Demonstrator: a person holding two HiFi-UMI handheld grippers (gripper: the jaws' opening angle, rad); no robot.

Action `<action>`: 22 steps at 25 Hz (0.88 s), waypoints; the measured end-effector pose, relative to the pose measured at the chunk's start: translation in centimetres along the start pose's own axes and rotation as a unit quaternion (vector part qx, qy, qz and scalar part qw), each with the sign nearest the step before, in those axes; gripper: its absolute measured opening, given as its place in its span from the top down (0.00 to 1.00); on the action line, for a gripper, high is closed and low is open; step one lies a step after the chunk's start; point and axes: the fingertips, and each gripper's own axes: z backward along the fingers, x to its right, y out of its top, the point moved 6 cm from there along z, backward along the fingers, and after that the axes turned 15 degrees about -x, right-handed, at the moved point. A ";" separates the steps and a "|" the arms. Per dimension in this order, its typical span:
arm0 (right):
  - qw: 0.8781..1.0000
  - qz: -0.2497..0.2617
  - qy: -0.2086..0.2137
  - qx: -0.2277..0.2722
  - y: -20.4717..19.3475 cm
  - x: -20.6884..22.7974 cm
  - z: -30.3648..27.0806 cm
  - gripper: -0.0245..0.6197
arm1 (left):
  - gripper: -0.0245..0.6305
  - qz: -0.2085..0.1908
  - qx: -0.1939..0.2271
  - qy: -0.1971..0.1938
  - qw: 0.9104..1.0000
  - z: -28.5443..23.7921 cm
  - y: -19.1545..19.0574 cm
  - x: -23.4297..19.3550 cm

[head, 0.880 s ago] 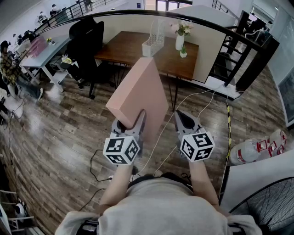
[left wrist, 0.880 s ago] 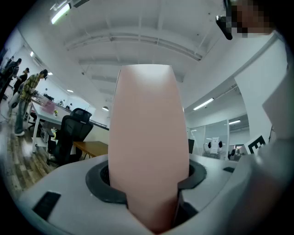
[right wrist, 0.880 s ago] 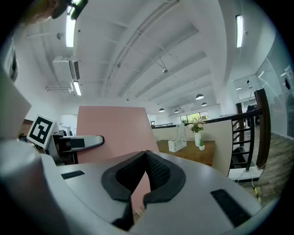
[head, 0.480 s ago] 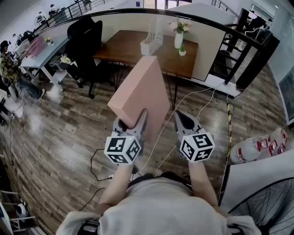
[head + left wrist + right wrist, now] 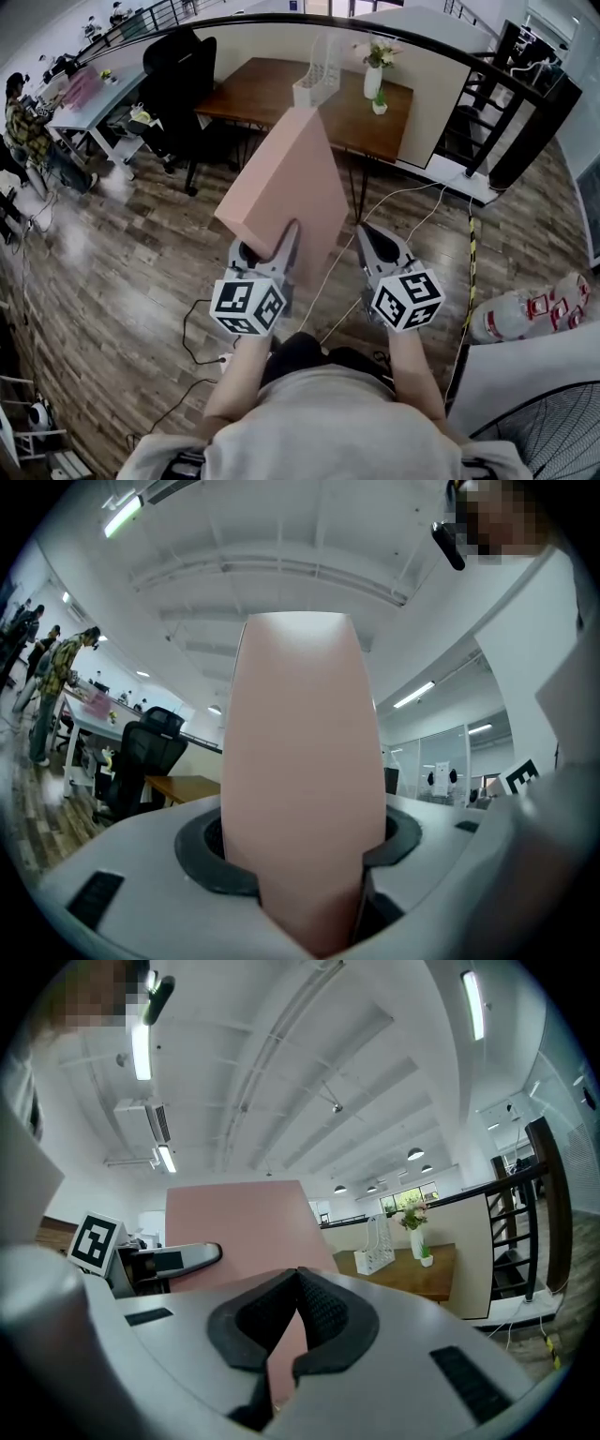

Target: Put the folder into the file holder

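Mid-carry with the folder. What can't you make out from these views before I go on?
- File holder slots: too small in the head view and right gripper view to tell whether they are free.
- Left gripper view: the folder, clamped in the left gripper, blocks the file holder from sight.
- Folder's gripped edge: in the head view, hidden behind the left gripper.

No legible text, brand, number or sign found in any view. The two marker cubes (image 5: pixel 248 307) (image 5: pixel 406 299) carry black-and-white square code patterns only, with no letters or digits; one such pattern also shows in the right gripper view. The bottles (image 5: pixel 530 309) on the floor at right bear red labels (image 5: pixel 536 298), whose print is too small to read.
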 end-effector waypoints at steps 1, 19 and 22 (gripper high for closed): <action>1.000 0.000 0.002 0.000 -0.1 0.2 -0.1 0.95 | 0.52 0.001 0.002 0.003 1.000 -0.1 -0.1 0.0; 0.999 -0.041 -0.019 -0.005 1.4 6.9 -9.4 0.95 | 0.52 -0.021 -0.010 -0.014 1.000 -10.3 2.5 -6.5; 0.999 -0.043 -0.021 0.001 3.0 7.4 -13.0 0.95 | 0.52 -0.027 -0.011 -0.023 0.999 -12.8 4.2 -9.0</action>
